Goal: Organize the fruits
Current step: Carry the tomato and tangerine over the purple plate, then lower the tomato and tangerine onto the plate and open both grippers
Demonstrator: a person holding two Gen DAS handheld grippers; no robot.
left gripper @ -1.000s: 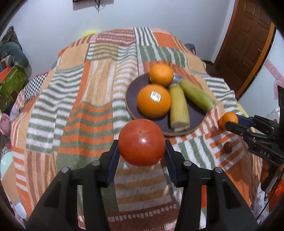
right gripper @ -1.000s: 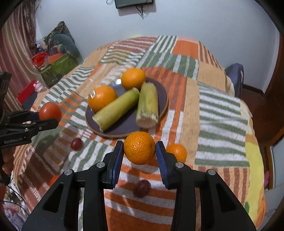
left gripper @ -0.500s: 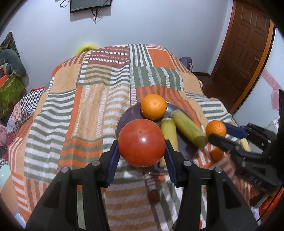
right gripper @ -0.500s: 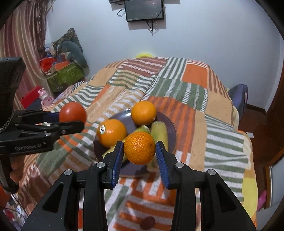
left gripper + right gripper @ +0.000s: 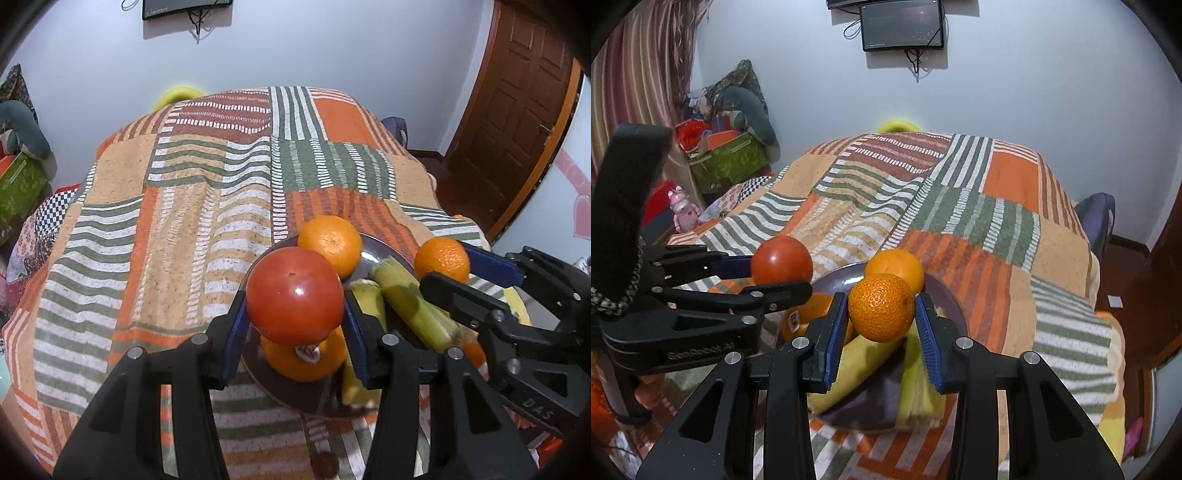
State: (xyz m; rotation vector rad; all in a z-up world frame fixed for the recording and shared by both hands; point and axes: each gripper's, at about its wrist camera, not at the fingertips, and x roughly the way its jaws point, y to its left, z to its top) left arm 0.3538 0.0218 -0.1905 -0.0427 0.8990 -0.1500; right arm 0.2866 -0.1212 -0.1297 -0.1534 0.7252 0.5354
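My left gripper (image 5: pixel 295 314) clenches a red tomato (image 5: pixel 294 295) at the centre of its view, above the dark plate (image 5: pixel 266 373). My right gripper (image 5: pixel 881 314) grasps a mandarin (image 5: pixel 881 312) over the same plate, where two oranges (image 5: pixel 330 244) and pale green stalks (image 5: pixel 413 306) lie on the striped blanket (image 5: pixel 184 229).

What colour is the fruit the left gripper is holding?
Red: the tomato in the left gripper, clearest in the left wrist view.

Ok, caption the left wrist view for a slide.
Left tool holds a tomato above the fruit plate; right tool carries a mandarin.
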